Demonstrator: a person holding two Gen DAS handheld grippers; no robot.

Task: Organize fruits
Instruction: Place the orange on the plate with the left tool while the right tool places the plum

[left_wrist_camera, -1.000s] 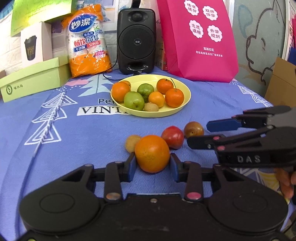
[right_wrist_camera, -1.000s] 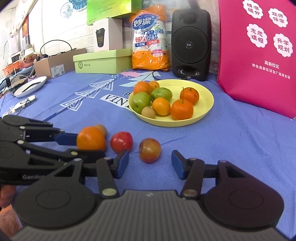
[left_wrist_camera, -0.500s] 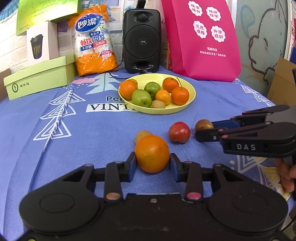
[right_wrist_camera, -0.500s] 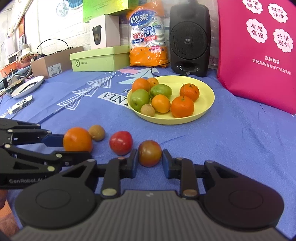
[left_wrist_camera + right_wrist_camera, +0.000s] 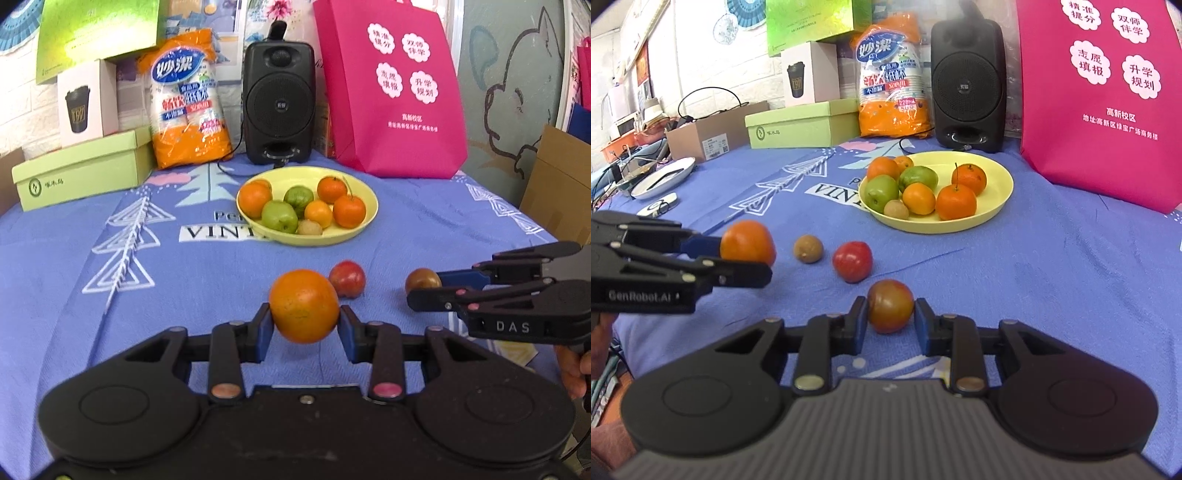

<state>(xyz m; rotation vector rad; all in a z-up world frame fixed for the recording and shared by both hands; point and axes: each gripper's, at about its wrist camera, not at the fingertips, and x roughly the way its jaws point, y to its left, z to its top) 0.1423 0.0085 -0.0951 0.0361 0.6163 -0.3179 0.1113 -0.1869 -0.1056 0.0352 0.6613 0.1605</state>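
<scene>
Blue printed tablecloth (image 5: 110, 295). Our left gripper (image 5: 303, 328) clamps the large round orange (image 5: 303, 311); right gripper (image 5: 890, 321) pinches the dark red-brown plum (image 5: 889, 305). We carry both level to the yellow plastic plate (image 5: 997, 199).

Left wrist view: orange (image 5: 303, 311) hides the small brown fruit (image 5: 808, 248) seen only from the right wrist. Plum (image 5: 422, 280) partly behind right tool (image 5: 424, 291). Rearmost orange in plate (image 5: 364, 225) mostly hidden by the front one. Pink bag (image 5: 1108, 92) cut off at frame edge. Box label print too small to read.
</scene>
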